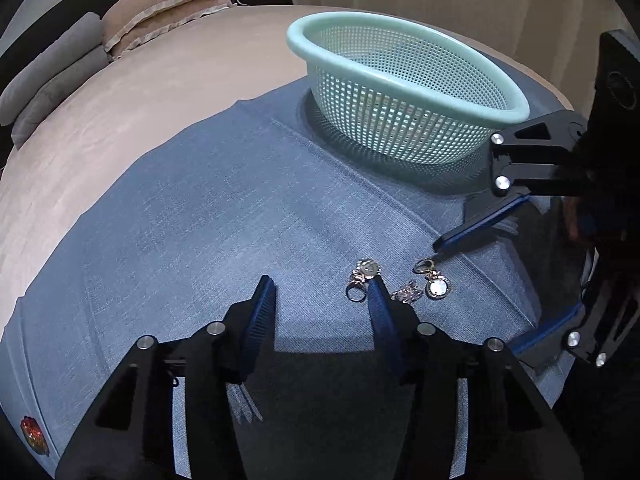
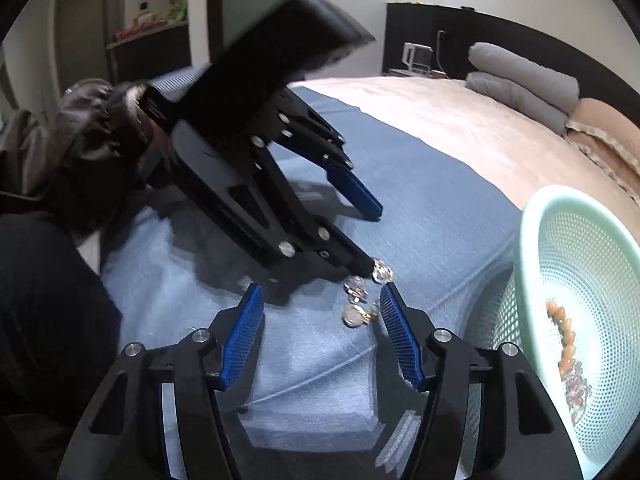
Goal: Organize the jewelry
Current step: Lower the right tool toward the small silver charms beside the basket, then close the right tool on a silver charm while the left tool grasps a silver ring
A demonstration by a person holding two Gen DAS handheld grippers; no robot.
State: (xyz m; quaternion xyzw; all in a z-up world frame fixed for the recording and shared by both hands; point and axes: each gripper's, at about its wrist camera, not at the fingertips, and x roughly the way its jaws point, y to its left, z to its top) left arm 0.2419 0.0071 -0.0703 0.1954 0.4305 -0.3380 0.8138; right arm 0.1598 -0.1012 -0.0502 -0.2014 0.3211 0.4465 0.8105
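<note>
Small silver and gold jewelry pieces lie on a blue cloth [image 1: 200, 208]: a silver charm with a ring [image 1: 362, 278], a chain cluster [image 1: 408, 292] and a round gold-clasped pendant [image 1: 436, 286]. My left gripper [image 1: 322, 284] is open, its right finger beside the silver charm. My right gripper [image 2: 320, 294] is open and empty, just in front of the round pendant [image 2: 354, 316] and silver pieces [image 2: 380, 272]. A mint green basket [image 1: 400, 92] stands behind; in the right wrist view it [image 2: 532, 240] holds an orange bead bracelet [image 2: 564, 332].
The cloth lies on a beige bed [image 1: 120, 92] with grey and pink pillows [image 1: 60, 76] at the far side. A red ornament [image 1: 34, 436] lies at the cloth's near left corner. The person's dark clothing [image 2: 48, 300] is left in the right wrist view.
</note>
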